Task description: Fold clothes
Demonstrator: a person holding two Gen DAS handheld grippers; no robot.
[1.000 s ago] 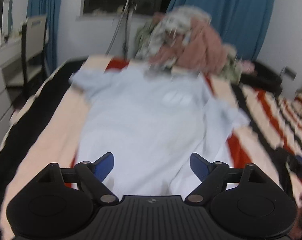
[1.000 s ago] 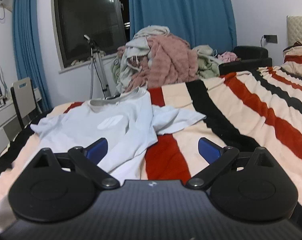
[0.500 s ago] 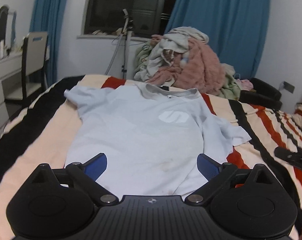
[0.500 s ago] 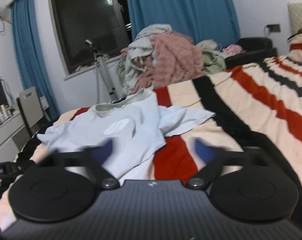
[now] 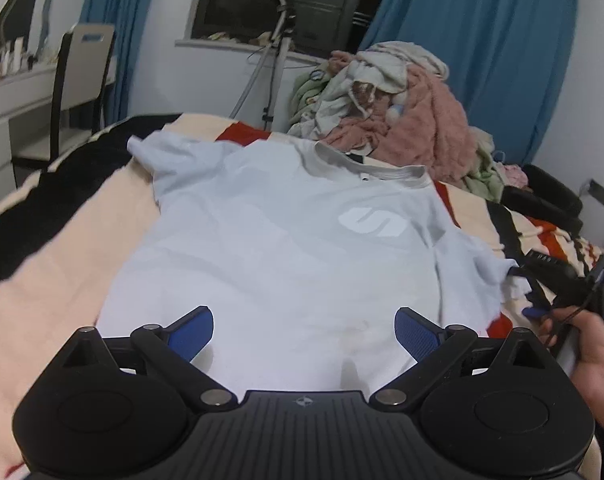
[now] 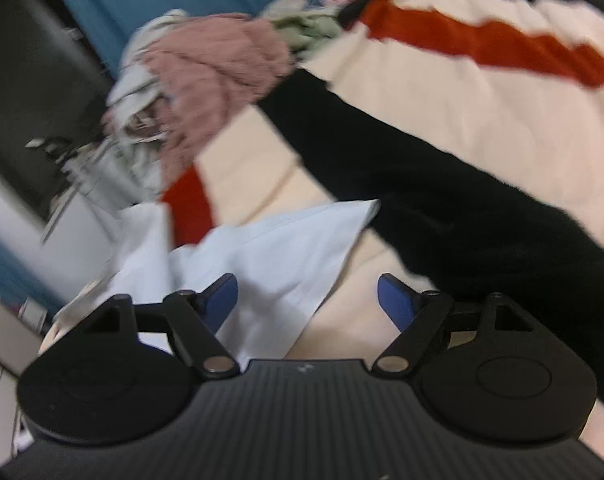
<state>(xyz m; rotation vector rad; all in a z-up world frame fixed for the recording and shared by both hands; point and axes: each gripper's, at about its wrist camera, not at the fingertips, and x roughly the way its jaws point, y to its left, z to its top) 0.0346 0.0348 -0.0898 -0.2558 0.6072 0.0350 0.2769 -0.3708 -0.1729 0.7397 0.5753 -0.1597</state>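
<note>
A light blue T-shirt (image 5: 286,240) with a white chest logo lies spread face up on the striped bed, collar toward the far end. My left gripper (image 5: 303,330) is open and empty, hovering over the shirt's bottom hem. My right gripper (image 6: 307,298) is open and empty, tilted, just above the shirt's right sleeve (image 6: 278,256). In the left wrist view the right gripper (image 5: 557,280) shows at the far right, beside that sleeve, held in a hand.
A pile of clothes (image 5: 389,108) with a pink fuzzy item sits at the bed's far end. The blanket (image 6: 481,112) has cream, red and black stripes. A chair (image 5: 82,76) and a white desk stand at left, a tripod (image 5: 270,60) by the window.
My right gripper has tilted and dropped close to the right sleeve; its view is now blurred. My left gripper has moved closer in over the shirt's hem.
</note>
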